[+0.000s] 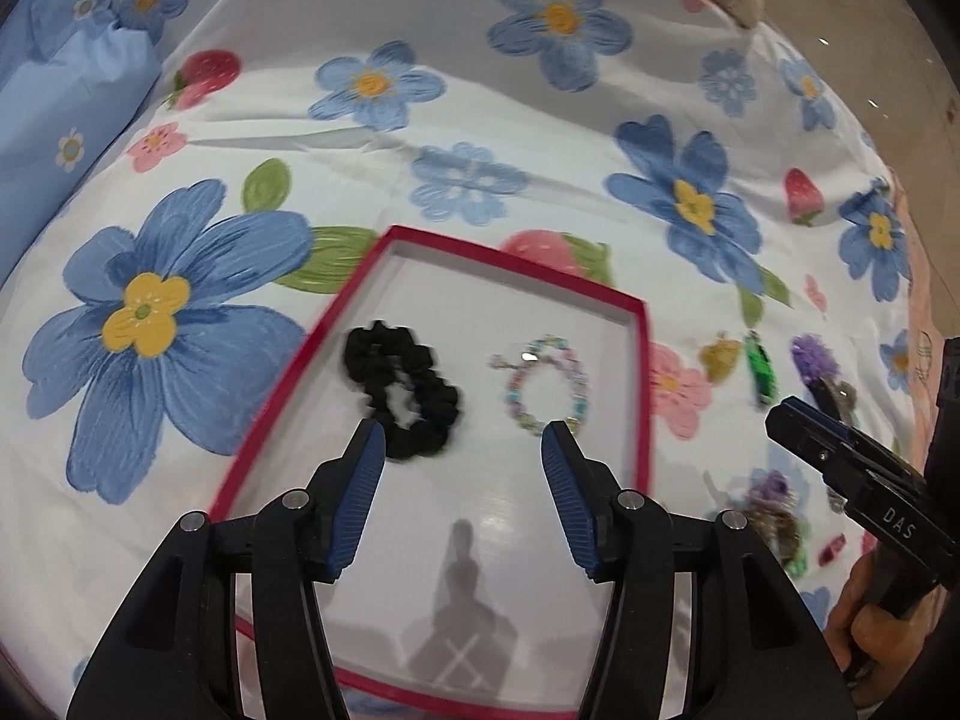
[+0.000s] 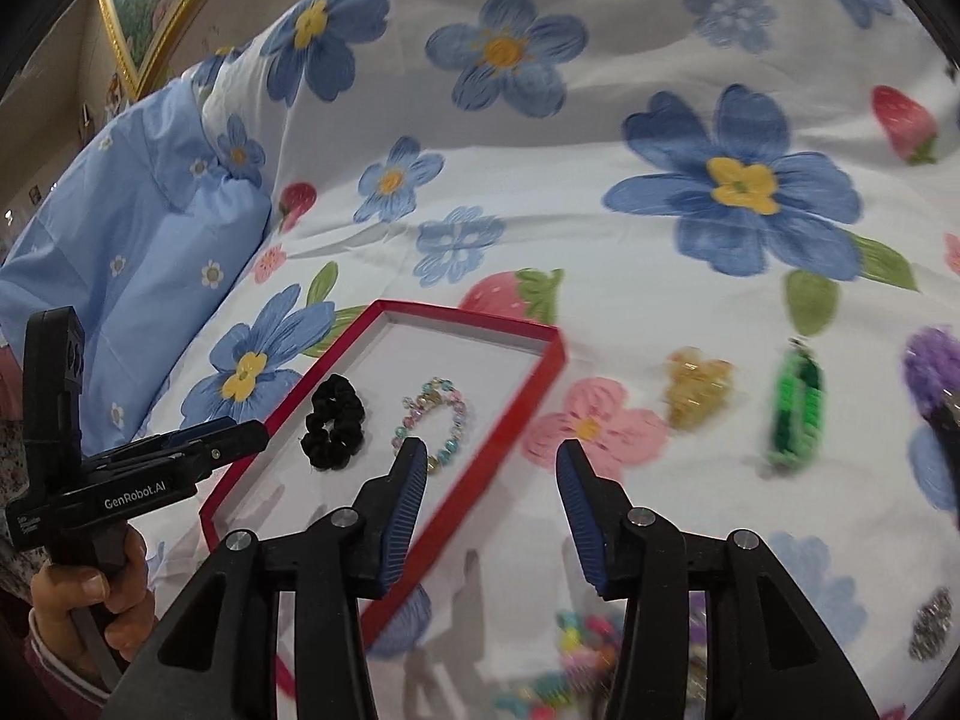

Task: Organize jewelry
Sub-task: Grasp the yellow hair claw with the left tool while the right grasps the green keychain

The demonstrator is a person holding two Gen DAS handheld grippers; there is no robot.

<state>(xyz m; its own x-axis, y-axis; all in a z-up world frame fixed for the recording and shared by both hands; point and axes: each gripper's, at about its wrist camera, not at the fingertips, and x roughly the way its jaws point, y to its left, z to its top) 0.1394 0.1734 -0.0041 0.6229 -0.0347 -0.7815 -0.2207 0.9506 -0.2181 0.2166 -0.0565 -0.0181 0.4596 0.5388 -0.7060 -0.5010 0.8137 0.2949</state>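
Note:
A red-rimmed white tray [image 1: 643, 384] [image 2: 543, 387] lies on the flowered bedspread. Inside it rest a black scrunchie [image 1: 403, 389] [image 2: 333, 429] and a pastel bead bracelet [image 1: 549, 383] [image 2: 441, 420], side by side. My left gripper [image 1: 463, 450] hangs above the tray, open, with nothing between its fingers. My right gripper [image 2: 492, 462] is open and empty over the tray's right edge. It shows from the side [image 1: 786, 417] in the left wrist view. On the cloth to the right lie a yellow clip [image 2: 696, 384], a green bracelet [image 2: 795, 411] and a purple fuzzy piece [image 2: 933, 369].
A light blue pillow [image 2: 138, 252] lies at the left of the bed. More colourful bead pieces [image 2: 585, 639] and a silver glittery item [image 2: 930, 624] sit on the cloth near the right gripper. A person's hand [image 2: 90, 600] holds the left gripper's handle.

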